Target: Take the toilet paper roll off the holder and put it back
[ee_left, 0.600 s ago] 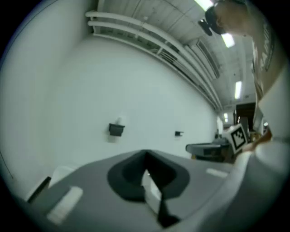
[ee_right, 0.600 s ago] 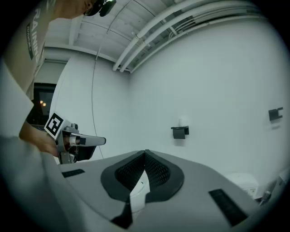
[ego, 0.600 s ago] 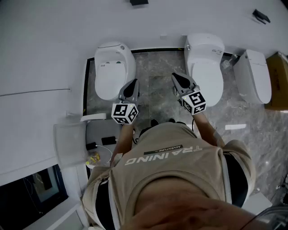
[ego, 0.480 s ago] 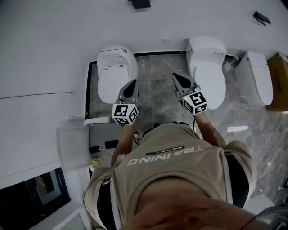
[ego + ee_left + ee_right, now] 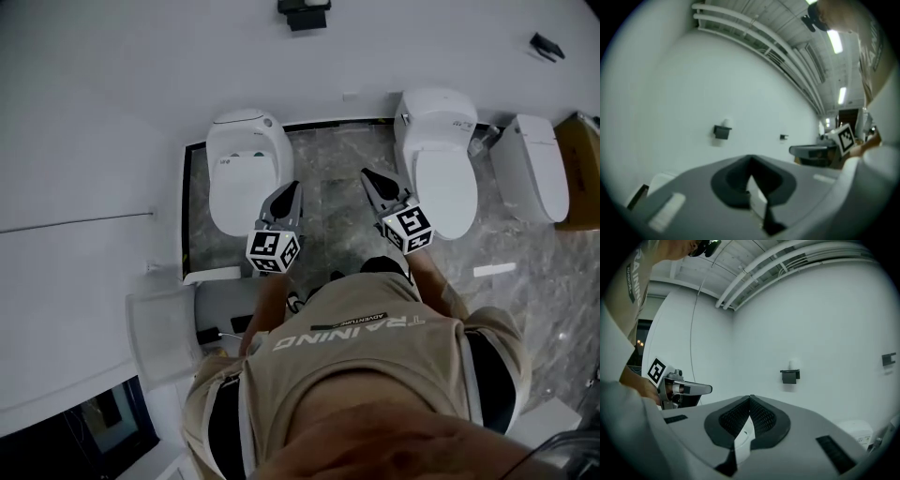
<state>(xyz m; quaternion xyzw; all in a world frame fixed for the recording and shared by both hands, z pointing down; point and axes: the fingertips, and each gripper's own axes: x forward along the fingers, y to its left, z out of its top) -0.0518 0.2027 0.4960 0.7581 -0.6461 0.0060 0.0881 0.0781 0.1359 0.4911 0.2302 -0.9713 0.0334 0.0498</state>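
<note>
A dark toilet paper holder [image 5: 303, 13] hangs on the white wall ahead of me. In the left gripper view the holder [image 5: 722, 132] carries a pale roll [image 5: 725, 123] on top. The right gripper view shows the same holder [image 5: 790, 376] and roll [image 5: 793, 364]. My left gripper [image 5: 289, 188] and right gripper [image 5: 368, 175] are held side by side at chest height, pointing at the wall, well short of the holder. Both are shut, with nothing between their jaws [image 5: 750, 161] [image 5: 750, 398].
Below the grippers two white toilets [image 5: 242, 169] [image 5: 441, 159] stand against the wall on a grey marble floor [image 5: 328, 178], with a third [image 5: 532, 169] at the right. A second small dark wall fitting [image 5: 546, 43] sits further right. A glass panel [image 5: 161, 337] stands at my left.
The view has drifted closer to the wall, and the holder now shows lower in the frame. The left gripper has shifted slightly right; both stay shut and empty.
</note>
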